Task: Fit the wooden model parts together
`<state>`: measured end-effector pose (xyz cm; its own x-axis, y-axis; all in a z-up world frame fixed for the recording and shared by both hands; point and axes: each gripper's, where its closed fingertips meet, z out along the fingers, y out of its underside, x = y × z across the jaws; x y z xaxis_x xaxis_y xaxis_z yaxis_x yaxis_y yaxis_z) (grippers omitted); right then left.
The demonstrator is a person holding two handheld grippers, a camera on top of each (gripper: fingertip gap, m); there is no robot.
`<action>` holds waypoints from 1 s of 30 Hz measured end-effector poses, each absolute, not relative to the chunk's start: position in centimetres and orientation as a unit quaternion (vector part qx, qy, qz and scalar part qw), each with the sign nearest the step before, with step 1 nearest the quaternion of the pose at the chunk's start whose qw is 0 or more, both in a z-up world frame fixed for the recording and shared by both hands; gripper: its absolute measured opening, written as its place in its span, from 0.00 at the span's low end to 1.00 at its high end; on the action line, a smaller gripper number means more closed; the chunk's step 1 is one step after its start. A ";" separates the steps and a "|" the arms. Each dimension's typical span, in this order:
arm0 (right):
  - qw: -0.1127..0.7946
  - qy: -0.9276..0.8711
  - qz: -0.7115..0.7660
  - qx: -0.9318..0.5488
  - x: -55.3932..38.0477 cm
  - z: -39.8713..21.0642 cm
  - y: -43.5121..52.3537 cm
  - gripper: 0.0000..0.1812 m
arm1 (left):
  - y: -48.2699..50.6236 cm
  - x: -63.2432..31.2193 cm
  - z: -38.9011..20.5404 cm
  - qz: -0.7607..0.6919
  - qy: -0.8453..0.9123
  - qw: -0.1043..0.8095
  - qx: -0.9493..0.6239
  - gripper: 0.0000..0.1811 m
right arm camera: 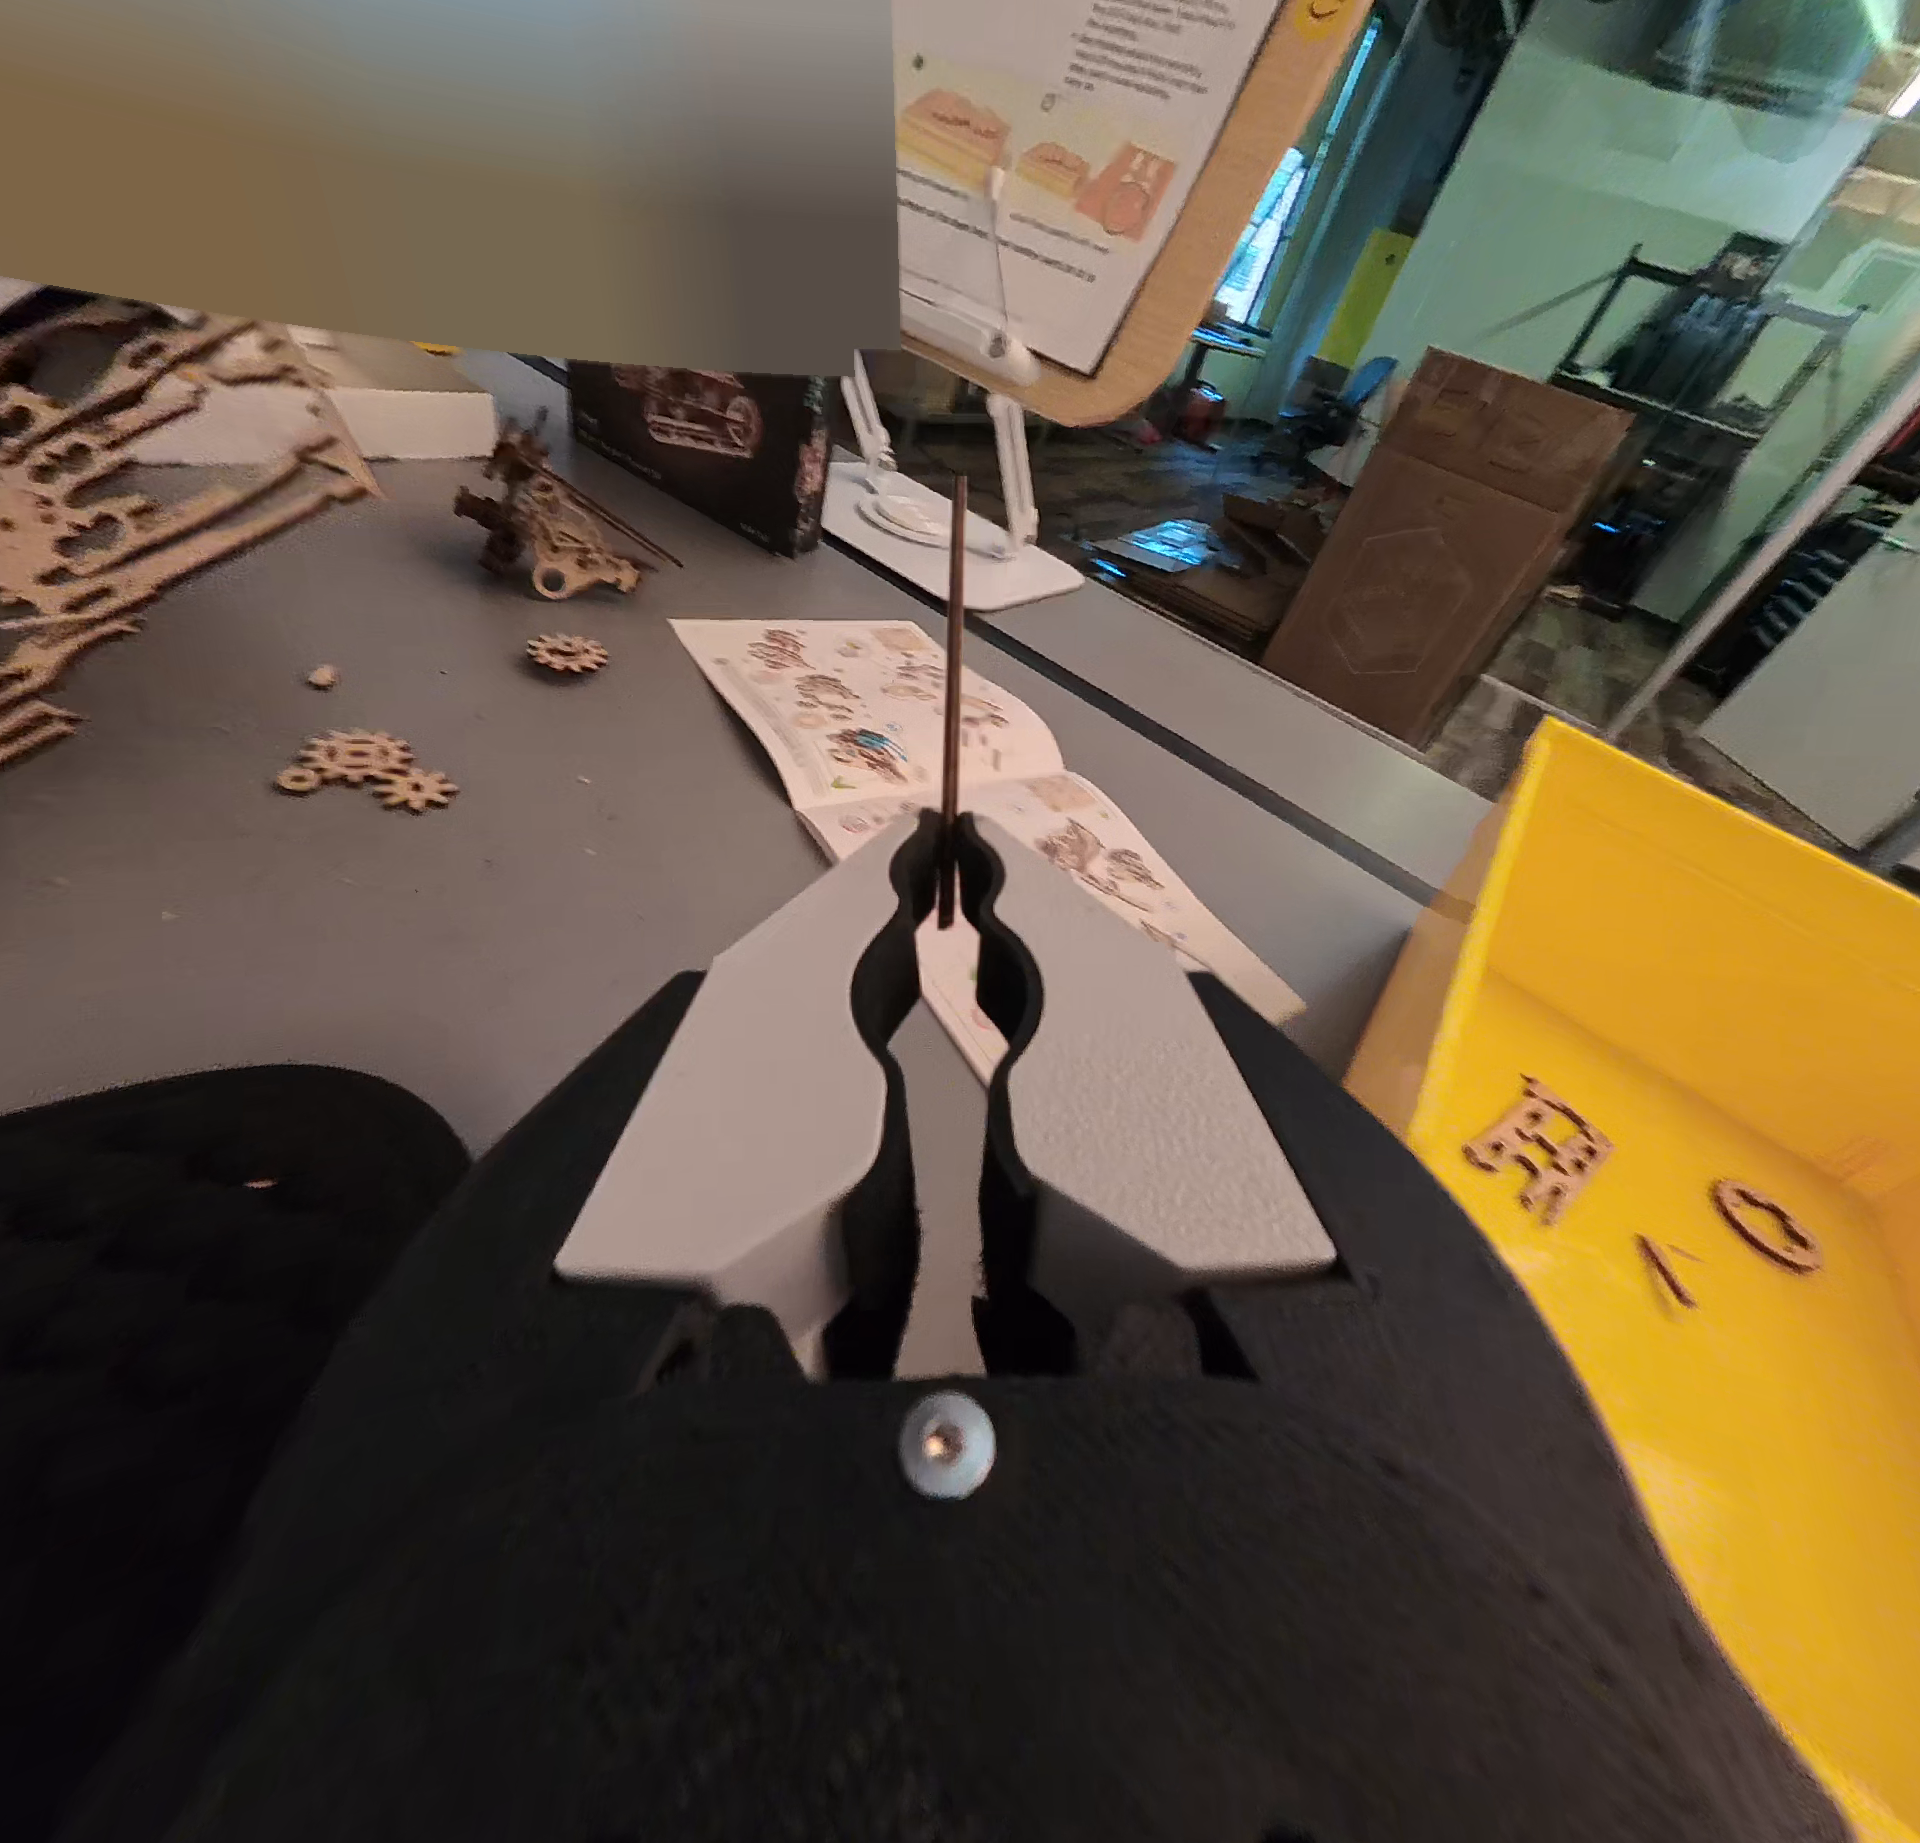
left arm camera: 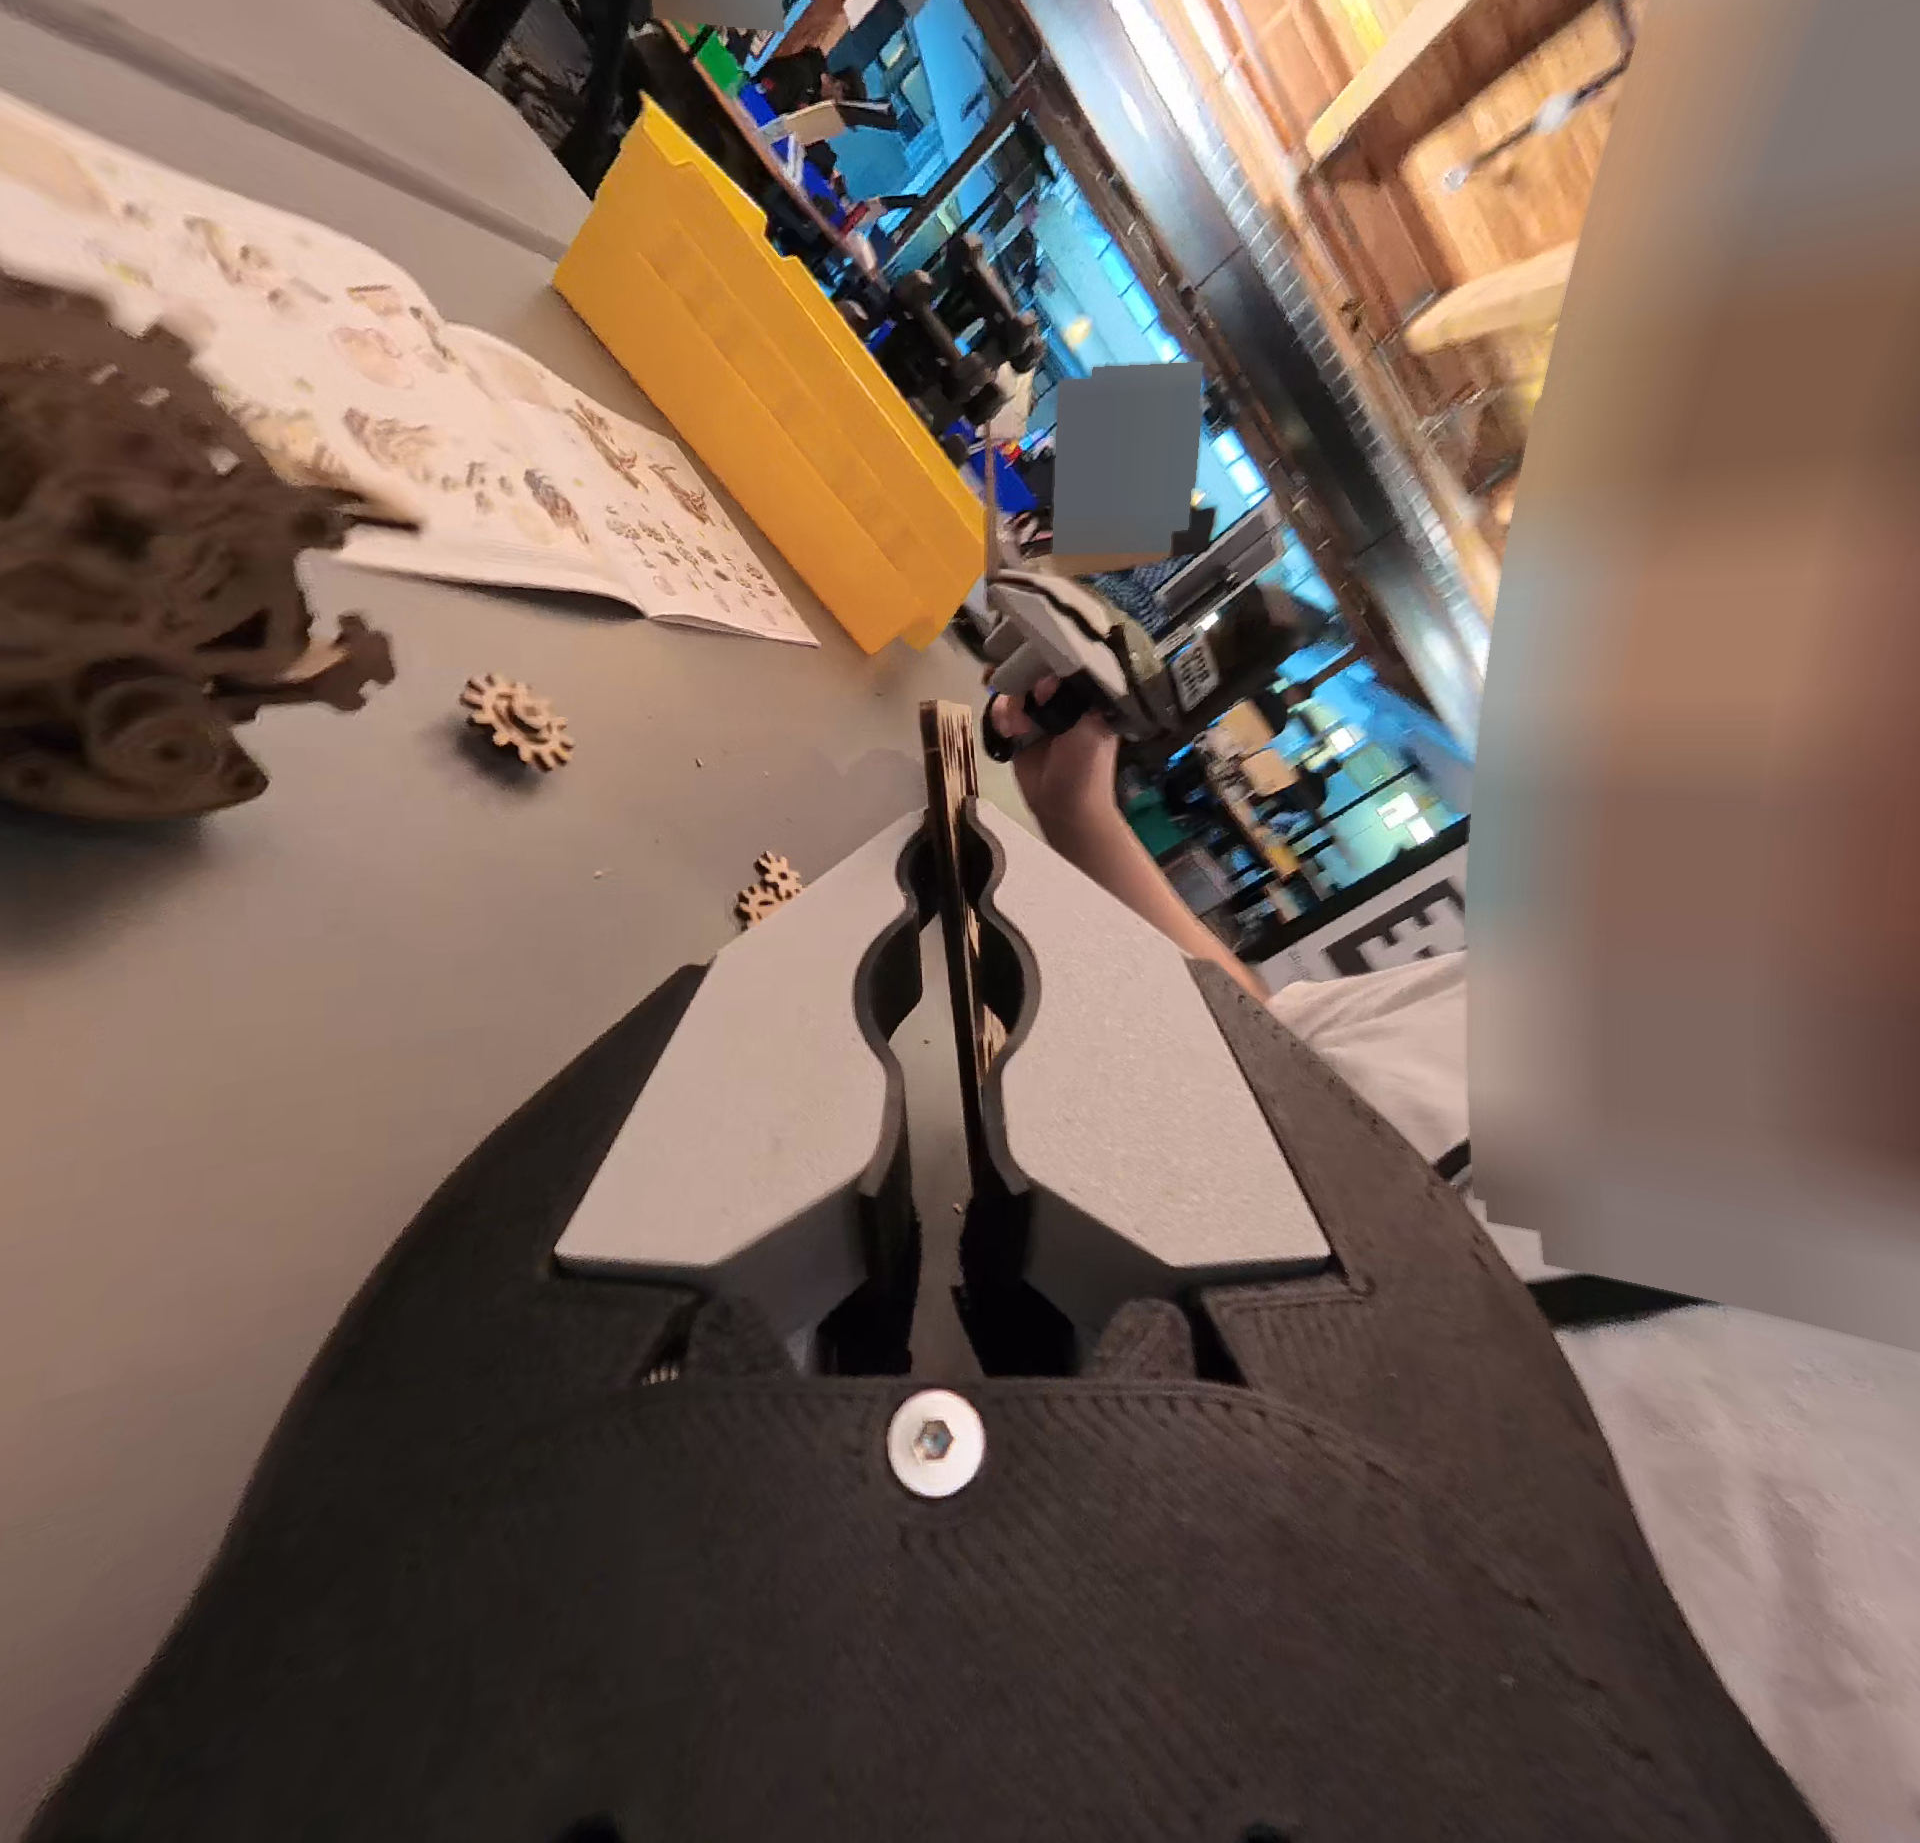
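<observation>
Left wrist view: your left tongs (left arm camera: 951,837) clamped on flat wooden plate (left arm camera: 961,910) held edge-on, centre frame; half-built model (left arm camera: 125,588) on desk (left arm camera: 468,962), left edge

Right wrist view: right tongs (right arm camera: 948,843) pinch thin rod (right arm camera: 954,671), pointing up; align rod square with plate hole, press gently

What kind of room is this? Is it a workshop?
Probably a workshop or maker space: a grey worktable with wooden gears, a yellow parts bin, and storage shelving behind.
</observation>
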<state>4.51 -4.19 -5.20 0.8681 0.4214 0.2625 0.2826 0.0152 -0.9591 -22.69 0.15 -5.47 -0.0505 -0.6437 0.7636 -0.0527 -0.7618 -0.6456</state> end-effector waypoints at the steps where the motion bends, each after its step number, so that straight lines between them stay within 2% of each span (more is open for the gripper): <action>1: 0.669 -0.262 0.064 -0.692 3.8 -4.9 -4.4 0.00 | 0.1 -22.6 -5.5 -0.662 0.275 0.227 -0.659 0.00; 4: 0.663 -0.291 0.115 -0.680 0.7 -4.0 -5.3 0.00 | -0.2 -22.0 -5.2 -0.637 0.291 0.244 -0.671 0.01; 7: 0.649 -0.303 0.198 -0.669 -5.1 -0.5 -6.6 0.00 | -0.8 -21.7 -4.3 -0.635 0.282 0.251 -0.674 0.00; 9: 0.607 -0.332 0.207 -0.691 -9.1 0.6 -7.2 0.00 | -1.0 -21.8 -3.7 -0.629 0.273 0.260 -0.680 0.00; 16: 0.453 -0.468 0.071 -0.755 -15.0 -1.2 -8.6 0.00 | -2.2 -22.5 -1.7 -0.614 0.313 0.314 -0.653 0.00; 20: 0.433 -0.450 0.124 -0.771 -16.9 -1.1 -9.2 0.00 | -4.0 -22.7 -0.9 -0.632 0.337 0.306 -0.627 0.00; 30: 0.445 -0.421 0.048 -0.789 -16.4 -1.2 -8.4 0.00 | -8.8 -22.7 -3.3 -0.608 0.425 0.268 -0.615 0.05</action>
